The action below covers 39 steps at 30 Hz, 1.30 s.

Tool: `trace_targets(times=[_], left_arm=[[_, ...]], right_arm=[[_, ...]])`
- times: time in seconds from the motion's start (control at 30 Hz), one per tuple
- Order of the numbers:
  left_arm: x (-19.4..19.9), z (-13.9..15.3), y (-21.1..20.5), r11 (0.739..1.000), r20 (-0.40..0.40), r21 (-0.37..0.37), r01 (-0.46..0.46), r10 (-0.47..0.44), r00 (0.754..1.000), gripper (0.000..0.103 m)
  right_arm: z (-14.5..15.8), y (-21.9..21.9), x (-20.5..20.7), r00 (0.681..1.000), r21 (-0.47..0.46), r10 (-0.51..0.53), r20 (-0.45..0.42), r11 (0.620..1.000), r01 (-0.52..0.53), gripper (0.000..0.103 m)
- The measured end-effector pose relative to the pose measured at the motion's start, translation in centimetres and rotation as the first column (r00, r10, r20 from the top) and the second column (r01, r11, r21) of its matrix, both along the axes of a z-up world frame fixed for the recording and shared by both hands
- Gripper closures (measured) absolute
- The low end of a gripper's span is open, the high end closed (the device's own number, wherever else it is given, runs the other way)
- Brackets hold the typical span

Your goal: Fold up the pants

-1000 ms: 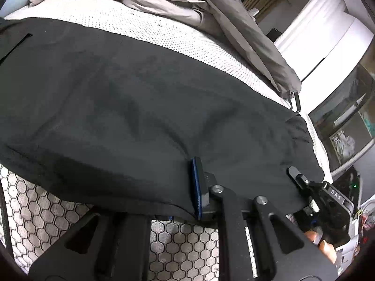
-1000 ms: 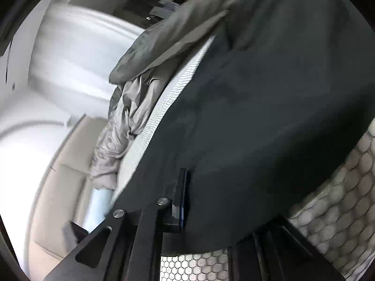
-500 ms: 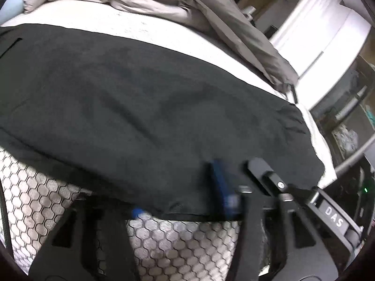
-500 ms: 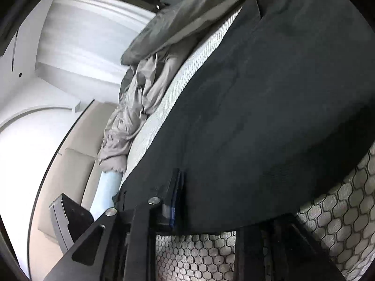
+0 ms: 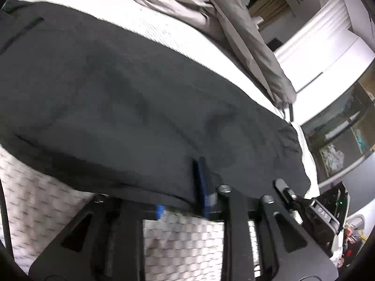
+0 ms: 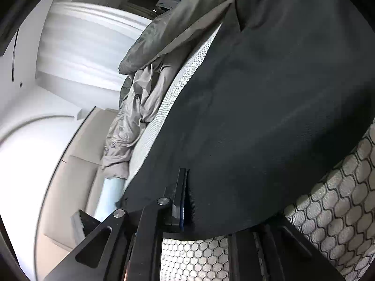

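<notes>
Black pants [image 5: 131, 98] (honeycomb-patterned mattress [image 6: 332, 206])

A rumpled grey duvet [image 5: 234, 18] lies heaped along the far side of a bed [image 5: 187, 44], its mattress cover [image 6: 339, 187] patterned in honeycomb; white wardrobes [image 5: 328, 53] stand beyond.

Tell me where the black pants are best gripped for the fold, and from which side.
Probably the near edge of the black pants, from the mattress front side: that hem overhangs, so one finger slips beneath; elsewhere the cloth lies flat.
</notes>
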<state>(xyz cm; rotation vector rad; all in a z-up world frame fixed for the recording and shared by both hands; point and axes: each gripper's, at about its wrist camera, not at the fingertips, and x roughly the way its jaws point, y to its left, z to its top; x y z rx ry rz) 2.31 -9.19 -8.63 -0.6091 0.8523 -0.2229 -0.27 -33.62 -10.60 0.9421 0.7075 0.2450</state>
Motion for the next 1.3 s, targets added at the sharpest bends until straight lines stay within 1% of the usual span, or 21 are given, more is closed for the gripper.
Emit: trace_targets(times=[0.07, 0.17, 0.2, 0.23, 0.27, 0.3, 0.33, 0.37, 0.4, 0.5, 0.57, 0.63, 0.73, 0.83, 0.87, 0.9, 1.0, 1.1, 1.17, 1.2, 1.3], left_arm=[[0.2, 0.3, 1.6, 0.998, 0.009, 0.013, -0.056, 0.056, 0.998, 0.066], [0.8, -0.1, 4.5, 0.987, -0.005, 0.021, -0.160, 0.161, 0.987, 0.065], [1.0, -0.3, 5.3, 0.979, 0.001, 0.043, -0.198, 0.198, 0.980, 0.069], [1.4, -0.5, 5.5, 0.975, 0.000, 0.096, -0.200, 0.201, 0.980, 0.083], [1.6, -0.8, 5.6, 0.975, 0.002, 0.115, -0.192, 0.193, 0.981, 0.088], [1.6, -1.0, 5.8, 0.976, 0.009, 0.112, -0.187, 0.188, 0.982, 0.090], [1.6, -0.9, 5.7, 0.976, 0.024, 0.131, -0.177, 0.175, 0.984, 0.091], [1.6, -0.8, 5.5, 0.975, 0.033, 0.146, -0.165, 0.161, 0.986, 0.091], [1.7, -0.7, 5.7, 0.977, 0.037, 0.145, -0.155, 0.151, 0.988, 0.091], [2.1, -1.0, 6.8, 0.988, 0.007, 0.068, -0.135, 0.135, 0.991, 0.091], [1.9, -1.1, 8.2, 0.989, -0.007, 0.016, -0.144, 0.145, 0.989, 0.087], [1.6, -1.0, 9.1, 0.986, 0.001, 0.023, -0.165, 0.165, 0.986, 0.085], [1.2, -0.8, 10.5, 0.981, 0.000, 0.049, -0.187, 0.187, 0.982, 0.084], [1.1, -0.8, 12.2, 0.974, 0.003, 0.051, -0.219, 0.219, 0.976, 0.084], [1.1, -0.8, 12.6, 0.972, 0.004, 0.075, -0.224, 0.225, 0.974, 0.093], [0.9, -0.8, 12.9, 0.972, 0.004, 0.084, -0.218, 0.219, 0.976, 0.094], [0.8, -1.1, 13.1, 0.973, 0.001, 0.097, -0.211, 0.211, 0.977, 0.095], [1.0, -1.1, 13.2, 0.974, 0.002, 0.096, -0.206, 0.207, 0.978, 0.095], [1.1, -1.2, 13.7, 0.974, 0.002, 0.085, -0.210, 0.211, 0.978, 0.095], [1.1, -1.3, 13.8, 0.973, 0.000, 0.086, -0.213, 0.214, 0.977, 0.095], [1.1, -1.4, 13.5, 0.971, 0.000, 0.113, -0.213, 0.214, 0.977, 0.095]], right_arm=[[0.3, -0.7, -0.1, 1.000, 0.012, -0.027, -0.006, 1.000, 0.027, 0.087], [0.6, -2.2, 0.2, 0.993, 0.016, -0.116, -0.009, 0.993, 0.116, 0.082], [0.6, -3.0, 0.3, 0.989, 0.024, -0.148, -0.008, 0.989, 0.149, 0.081], [0.6, -3.8, 0.4, 0.984, 0.039, -0.176, -0.001, 0.984, 0.176, 0.081], [0.5, -4.1, 0.5, 0.983, 0.042, -0.185, 0.006, 0.982, 0.185, 0.082], [0.5, -4.3, 0.7, 0.983, 0.030, -0.184, 0.013, 0.983, 0.183, 0.085], [0.4, -4.2, 0.7, 0.983, 0.006, -0.181, 0.012, 0.984, 0.181, 0.090], [0.4, -4.0, 0.7, 0.983, -0.023, -0.184, 0.014, 0.983, 0.184, 0.095], [0.6, -3.7, 1.0, 0.983, -0.041, -0.181, 0.019, 0.982, 0.182, 0.096], [0.9, -5.4, 0.7, 0.977, -0.036, -0.211, 0.016, 0.977, 0.211, 0.097], [1.1, -8.0, -0.2, 0.958, -0.040, -0.285, 0.007, 0.958, 0.285, 0.097], [0.8, -10.5, -0.7, 0.942, -0.017, -0.334, -0.011, 0.942, 0.334, 0.097], [0.7, -12.7, -1.2, 0.927, 0.000, -0.375, -0.012, 0.927, 0.375, 0.097], [0.8, -13.5, -0.7, 0.927, 0.008, -0.375, -0.020, 0.927, 0.375, 0.097], [0.9, -13.8, -0.7, 0.926, 0.005, -0.377, -0.018, 0.926, 0.377, 0.097], [1.0, -14.0, -0.4, 0.924, 0.000, -0.383, -0.013, 0.924, 0.383, 0.097], [1.0, -14.3, 0.5, 0.923, -0.008, -0.384, -0.009, 0.923, 0.384, 0.097], [1.8, -13.5, 1.6, 0.919, -0.084, -0.394, 0.019, 0.915, 0.394, 0.098], [1.8, -13.9, 1.5, 0.915, -0.071, -0.402, 0.018, 0.913, 0.402, 0.098], [2.0, -14.4, 1.3, 0.908, -0.061, -0.419, 0.021, 0.906, 0.420, 0.098], [2.1, -17.4, -0.4, 0.846, -0.058, -0.534, 0.015, 0.844, 0.534, 0.098]])
